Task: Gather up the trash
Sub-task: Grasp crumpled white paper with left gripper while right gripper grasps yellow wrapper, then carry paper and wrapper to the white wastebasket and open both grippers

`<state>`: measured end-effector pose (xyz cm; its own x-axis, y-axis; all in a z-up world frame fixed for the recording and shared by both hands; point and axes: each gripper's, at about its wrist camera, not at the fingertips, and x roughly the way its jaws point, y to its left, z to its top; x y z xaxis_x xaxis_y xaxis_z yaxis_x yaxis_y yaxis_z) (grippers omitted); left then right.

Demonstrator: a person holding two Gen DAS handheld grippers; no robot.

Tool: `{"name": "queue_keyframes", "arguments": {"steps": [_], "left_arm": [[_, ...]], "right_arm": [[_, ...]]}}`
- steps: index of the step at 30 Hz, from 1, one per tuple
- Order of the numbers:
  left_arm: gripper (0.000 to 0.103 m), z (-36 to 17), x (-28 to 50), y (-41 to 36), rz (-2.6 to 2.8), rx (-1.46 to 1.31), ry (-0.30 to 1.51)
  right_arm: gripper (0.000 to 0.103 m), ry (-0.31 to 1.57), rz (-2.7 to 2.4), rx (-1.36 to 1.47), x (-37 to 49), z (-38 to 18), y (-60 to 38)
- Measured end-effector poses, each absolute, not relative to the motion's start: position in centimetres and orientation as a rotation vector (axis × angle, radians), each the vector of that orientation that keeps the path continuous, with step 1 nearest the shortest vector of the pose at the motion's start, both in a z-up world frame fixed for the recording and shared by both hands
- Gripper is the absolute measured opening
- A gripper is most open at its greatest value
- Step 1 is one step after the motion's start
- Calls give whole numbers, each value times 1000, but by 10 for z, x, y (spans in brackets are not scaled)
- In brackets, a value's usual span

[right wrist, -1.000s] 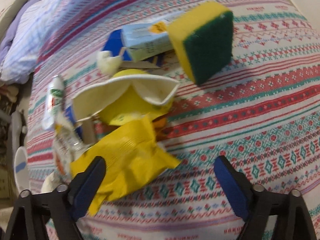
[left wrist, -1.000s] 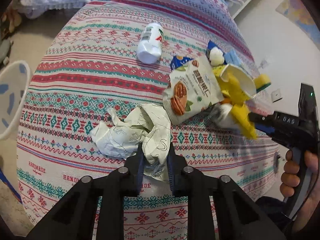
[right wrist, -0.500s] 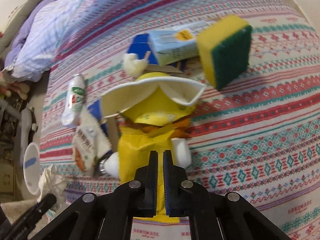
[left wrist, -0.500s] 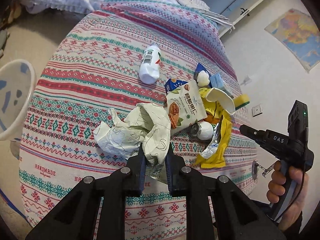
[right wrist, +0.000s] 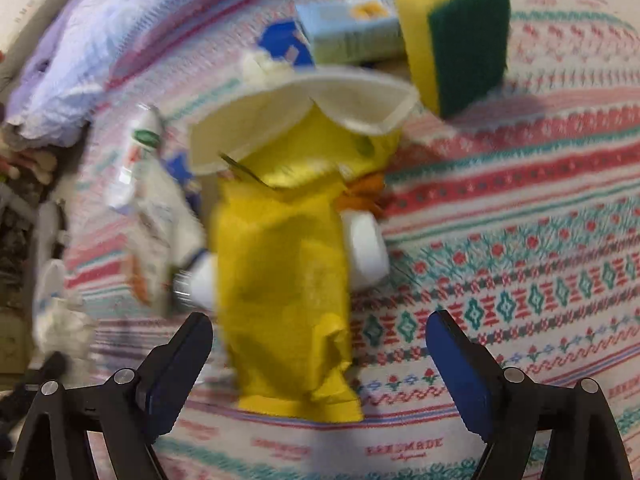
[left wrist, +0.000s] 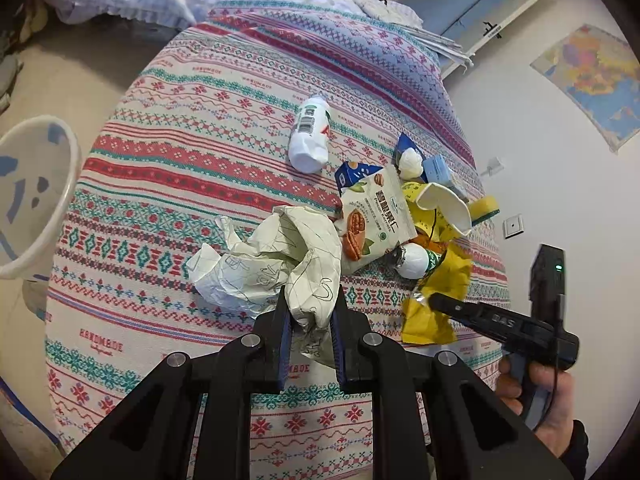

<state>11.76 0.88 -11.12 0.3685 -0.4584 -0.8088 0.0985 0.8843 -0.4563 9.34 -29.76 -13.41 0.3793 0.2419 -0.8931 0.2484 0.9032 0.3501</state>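
Black hand-held gripper (left wrist: 310,320), blue pads (right wrist: 460,364), silver screws

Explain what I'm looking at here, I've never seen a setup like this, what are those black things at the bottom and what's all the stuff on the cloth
There is no robot here. A person holds a hand tool in each hand, each ending in two-fingered tongs, with a wide-angle camera that looks forward along the fingers. That is why black fingers fill the bottom of both pictures.

The left-hand view shows the left tongs shut on a crumpled sheet of paper. At its right edge you see the other tool in the person's right hand.

The right-hand view is blurred. The right tongs are open, with a yellow wrapper lying between the fingers, not gripped.

On the patterned tablecloth lies trash: a white bottle, a nut snack bag, a squashed paper cup, a yellow-green sponge and a pale blue carton. A white basket stands beside the table.
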Motion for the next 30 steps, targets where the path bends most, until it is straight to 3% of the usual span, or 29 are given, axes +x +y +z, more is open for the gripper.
{"name": "queue_keyframes", "arguments": {"steps": [1,2,3,7,8,14,30], "left_arm": [[18,-109,117,12,-369,-367,1138],[18,-108,117,15,-369,-372,1134],[18,-105,116,18,-368,-379,1127],[18,-97,117,32,-373,-423,1111],[18,-94,118,38,-370,-436,1099],[18,-86,121,72,-353,-516,1068],[18,-88,136,221,-93,-710,1026]], "right_arm": [[71,1220,3,481,94,-144,-296],[40,1236,49,541,95,-154,-296],[27,1239,60,568,95,-155,-297],[16,1212,89,510,85,-129,-292],[9,1197,104,513,81,-118,-290],[8,1076,102,442,73,-67,-281],[8,993,263,328,106,-74,-187]]}}
